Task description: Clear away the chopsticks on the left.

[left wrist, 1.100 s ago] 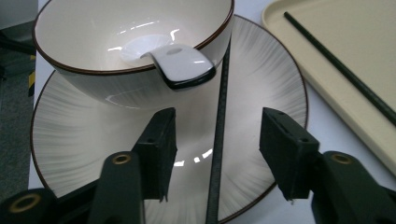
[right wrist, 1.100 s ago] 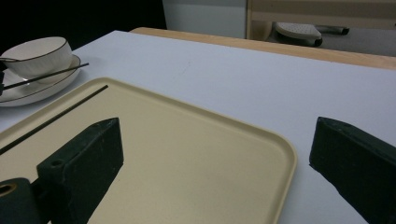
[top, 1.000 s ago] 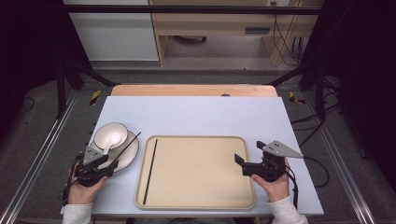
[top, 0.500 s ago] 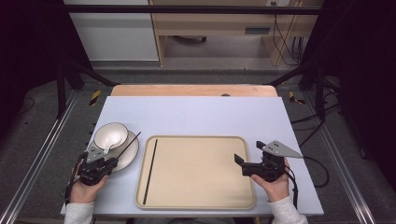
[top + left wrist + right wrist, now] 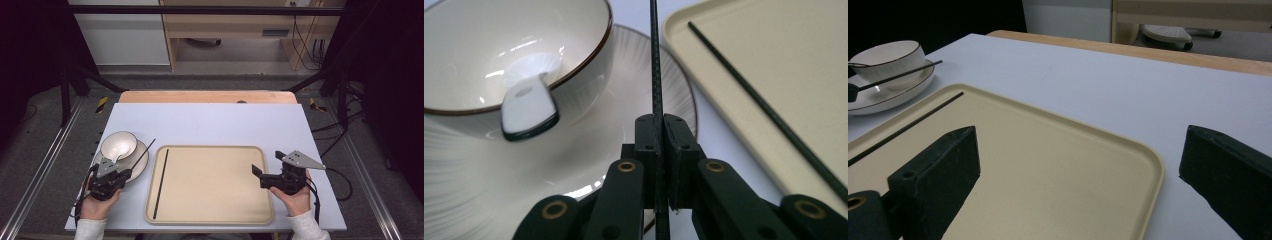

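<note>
Lower left of the high view: my left gripper (image 5: 121,174), jaws just closed and clamped on one black chopstick (image 5: 655,60) lying across the plate (image 5: 140,165), gripped low for a level lift.

Bowl (image 5: 119,145) with spoon (image 5: 528,107) sits on that plate.

Centre: tray (image 5: 210,181), second chopstick (image 5: 161,182) along its left edge, likely the destination.

Lower right: my right gripper (image 5: 257,171), jaws apart, holding nothing, waiting over the tray's right rim.
</note>
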